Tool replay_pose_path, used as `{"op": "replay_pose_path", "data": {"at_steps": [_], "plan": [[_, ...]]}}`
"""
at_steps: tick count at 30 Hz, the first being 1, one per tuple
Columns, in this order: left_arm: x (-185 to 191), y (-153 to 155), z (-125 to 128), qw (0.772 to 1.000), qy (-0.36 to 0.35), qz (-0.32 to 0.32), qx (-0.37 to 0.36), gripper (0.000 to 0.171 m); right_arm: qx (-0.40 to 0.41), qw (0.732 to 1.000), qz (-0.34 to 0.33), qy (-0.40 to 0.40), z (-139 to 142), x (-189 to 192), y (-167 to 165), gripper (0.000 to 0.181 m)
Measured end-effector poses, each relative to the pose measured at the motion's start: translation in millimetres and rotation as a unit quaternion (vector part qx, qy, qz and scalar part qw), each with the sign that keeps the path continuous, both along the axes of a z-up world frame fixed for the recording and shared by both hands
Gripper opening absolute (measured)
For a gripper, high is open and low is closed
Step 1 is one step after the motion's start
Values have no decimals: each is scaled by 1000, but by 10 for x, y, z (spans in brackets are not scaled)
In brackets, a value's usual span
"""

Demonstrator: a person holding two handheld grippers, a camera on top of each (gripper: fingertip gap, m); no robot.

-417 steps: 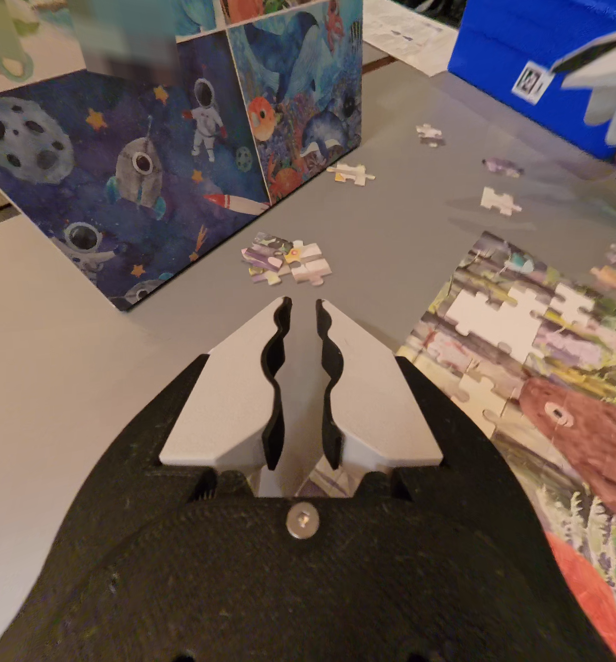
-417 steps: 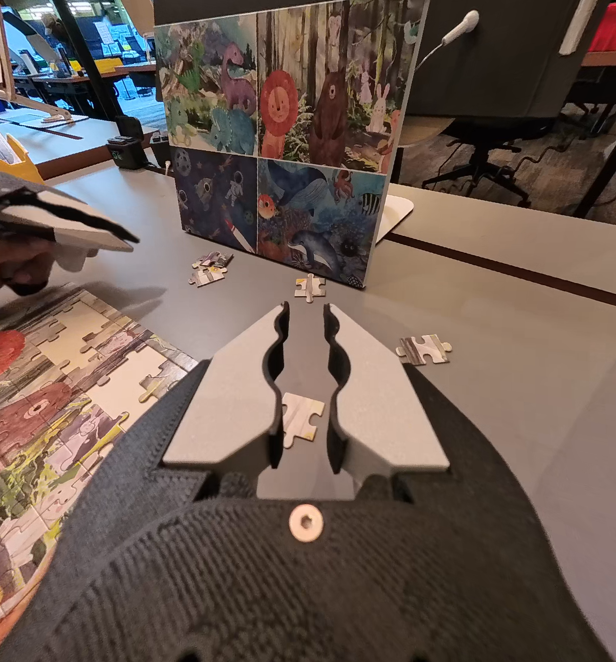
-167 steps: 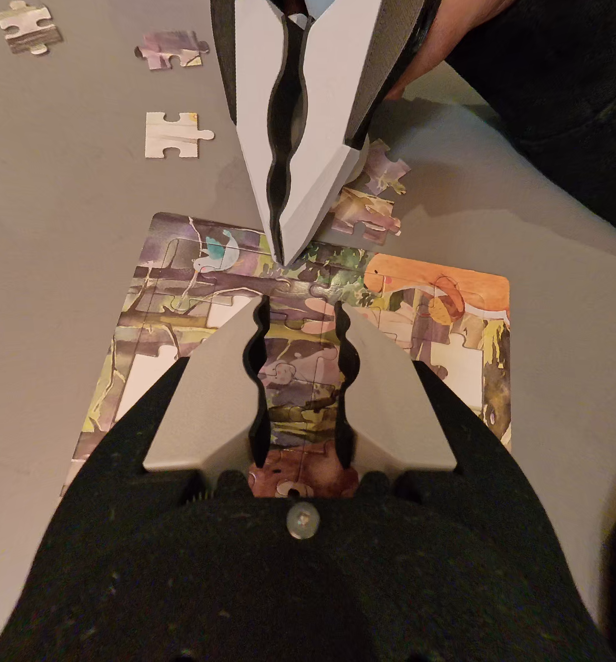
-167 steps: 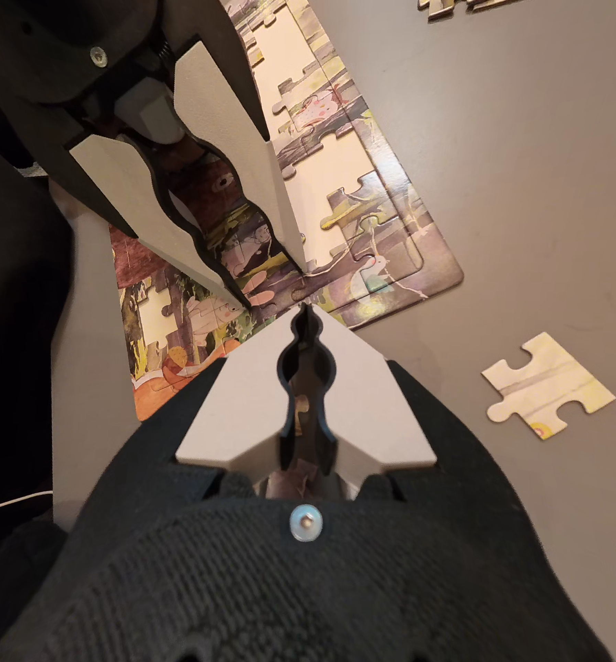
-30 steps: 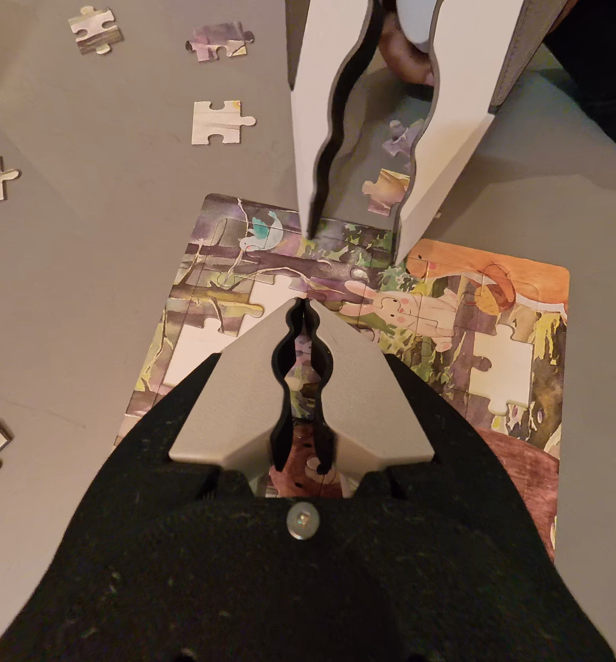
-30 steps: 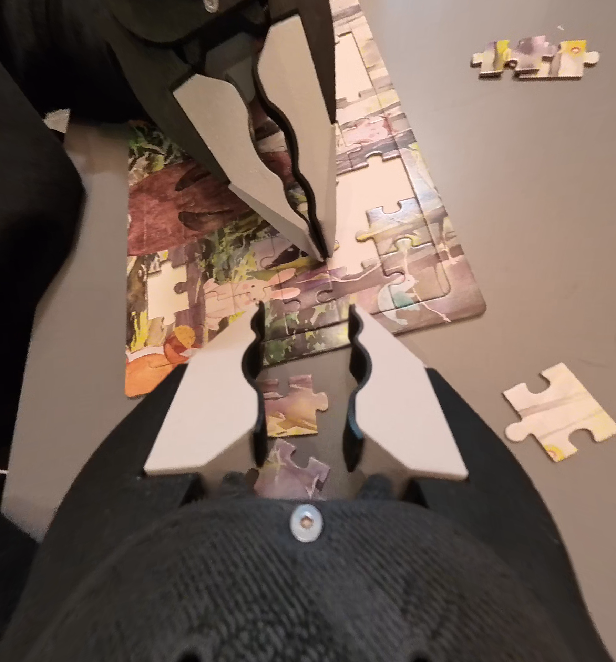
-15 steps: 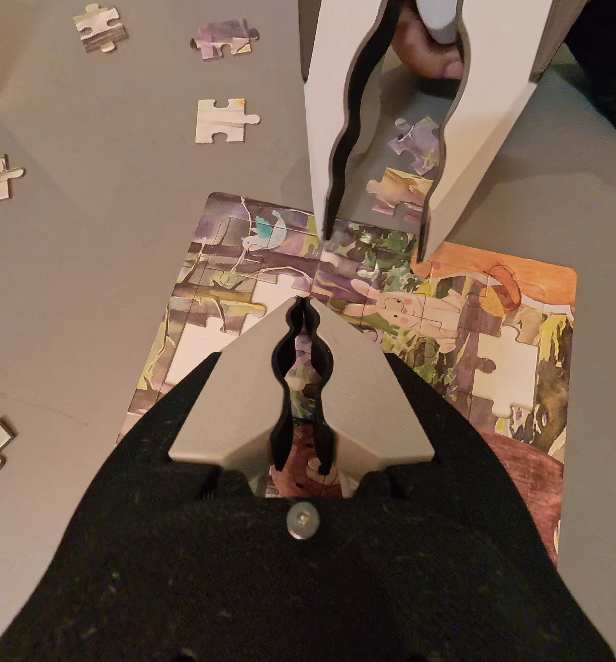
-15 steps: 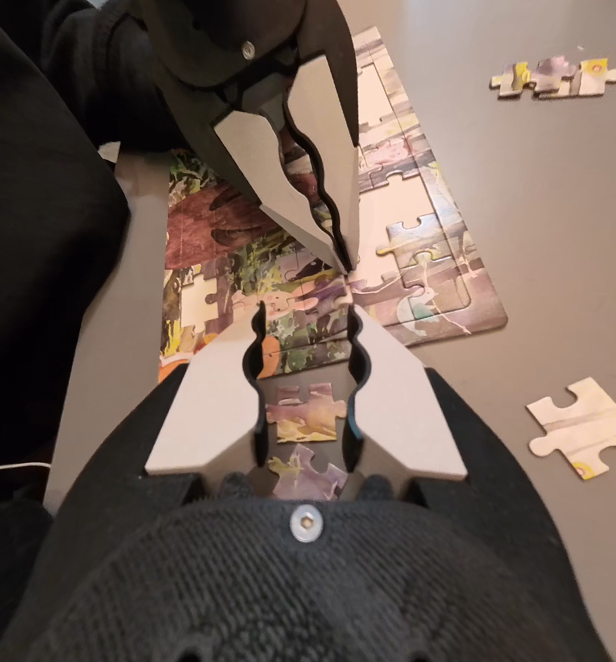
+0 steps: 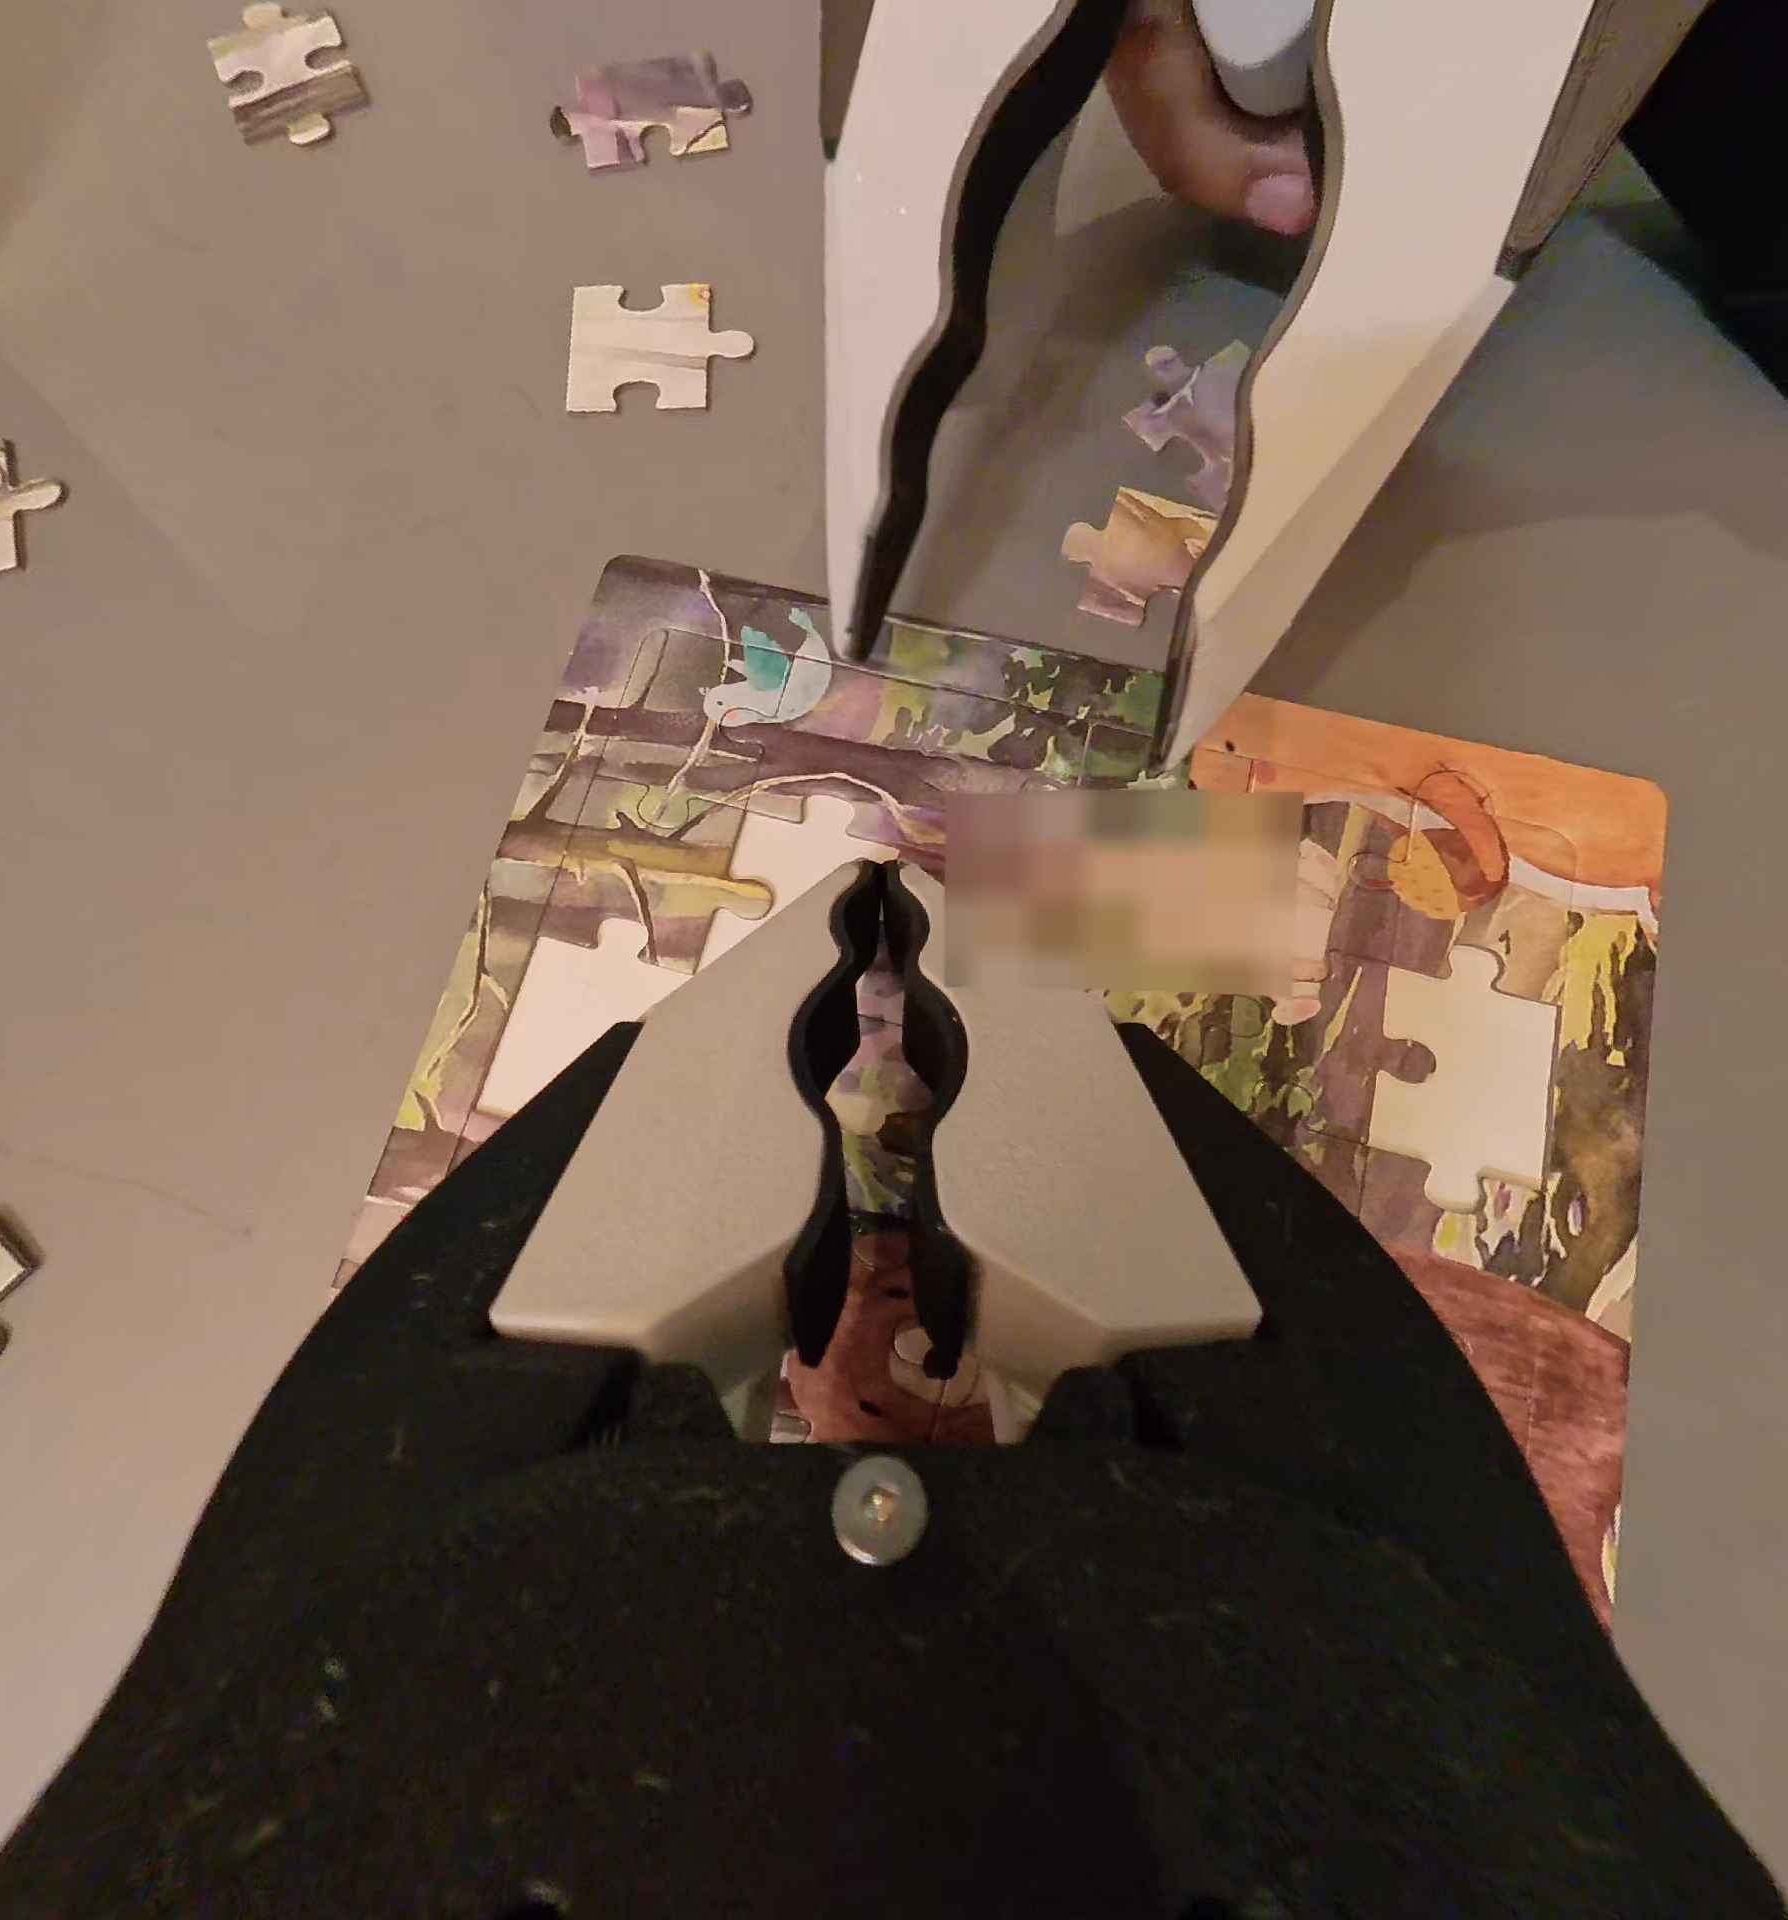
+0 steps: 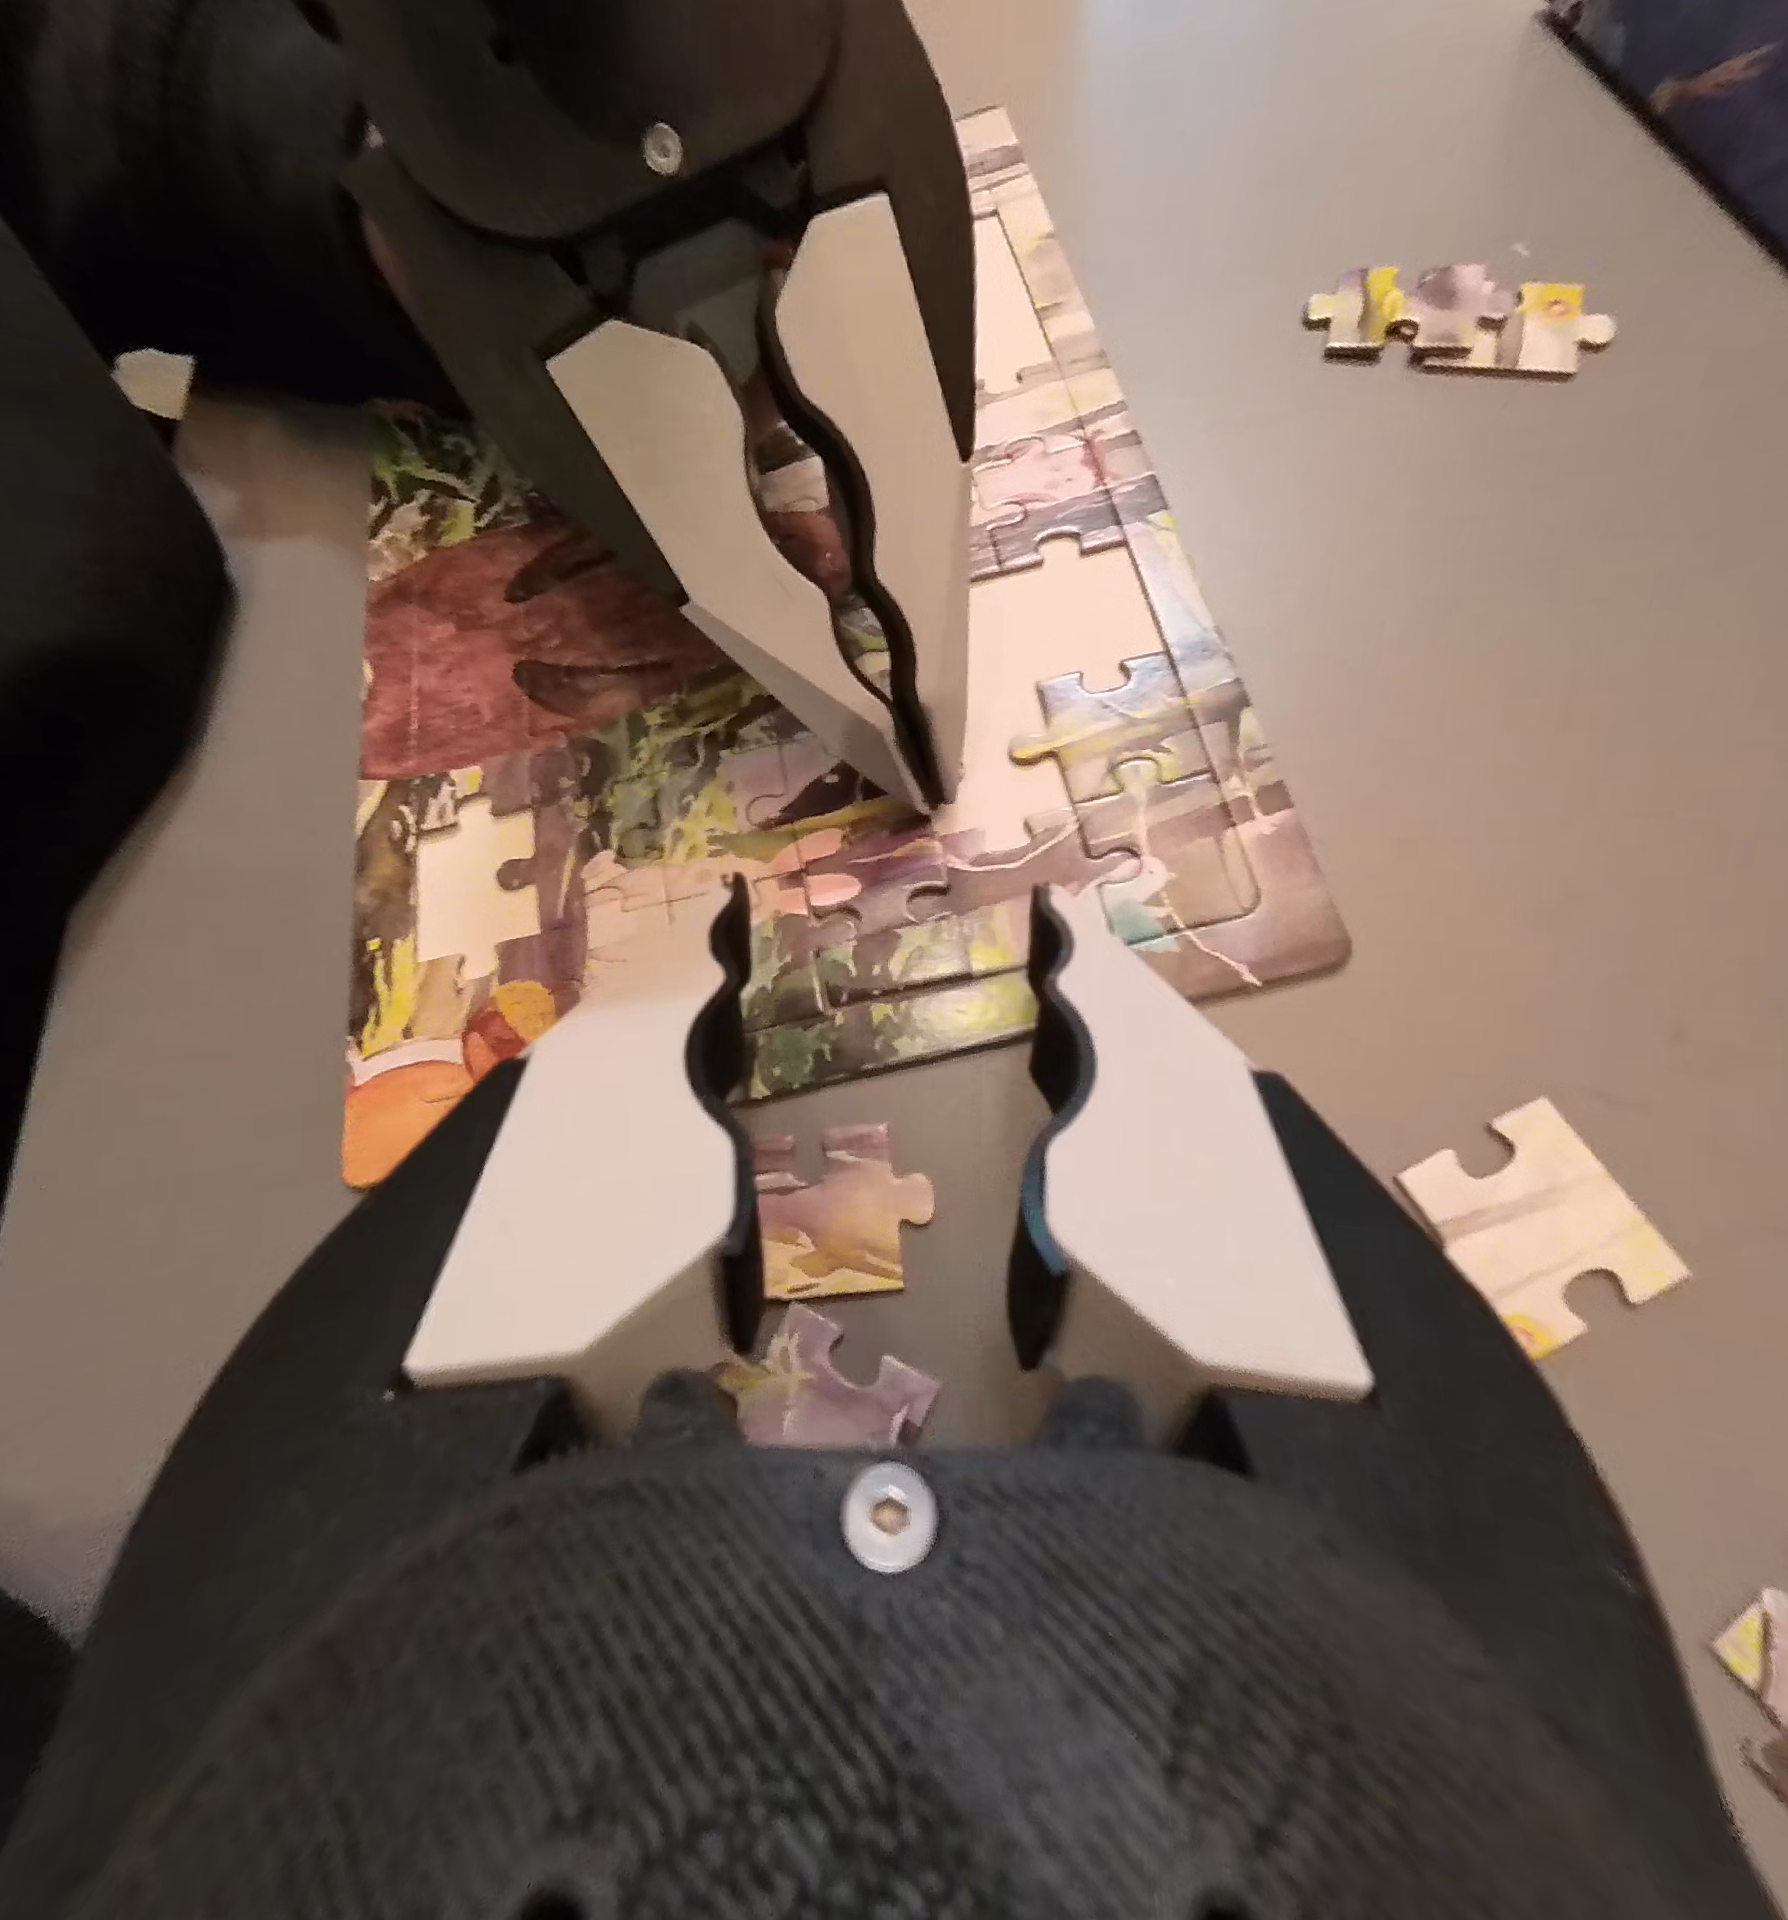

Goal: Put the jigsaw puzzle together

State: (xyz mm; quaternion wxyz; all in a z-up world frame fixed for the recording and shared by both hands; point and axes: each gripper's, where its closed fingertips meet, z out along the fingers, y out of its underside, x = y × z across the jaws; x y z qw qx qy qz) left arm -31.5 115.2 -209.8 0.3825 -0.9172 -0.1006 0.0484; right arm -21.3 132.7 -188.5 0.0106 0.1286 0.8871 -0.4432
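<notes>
1. Looking along the left wrist view, the left gripper (image 9: 882, 871) has its fingers pinched together with nothing between them, tips over the half-built jigsaw puzzle (image 9: 1492, 1091) on the grey table (image 9: 246, 727). The right gripper (image 9: 1015, 686) stands spread at the puzzle's far edge, two loose pieces (image 9: 1129, 561) between its fingers.

2. Switching to the right wrist view, the right gripper (image 10: 885, 904) gapes wide and empty, a loose purple-and-yellow piece (image 10: 838, 1210) on the table between its fingers.
</notes>
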Motion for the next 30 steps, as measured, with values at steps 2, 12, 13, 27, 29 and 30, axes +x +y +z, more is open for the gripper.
{"op": "replay_pose_path", "data": {"at_steps": [2,12,13,27,29,30], "plan": [[0,0,0,1000,-1,0,0,0,21,1000,-3,5,-80,-15,17,56],[1,2,1,1000,-4,0,1,0,62,995,29,72,-176,17,-65,35],[1,2,1,1000,-5,0,1,0,60,996,33,63,-180,41,-73,30],[-116,-26,120,998,-21,39,47,0,28,997,37,63,-22,54,-94,18],[-170,-34,281,990,-57,60,110,0,17,997,30,74,42,22,-82,18],[-194,-45,356,984,-81,69,140,0,12,996,25,81,74,0,-76,18]]}}
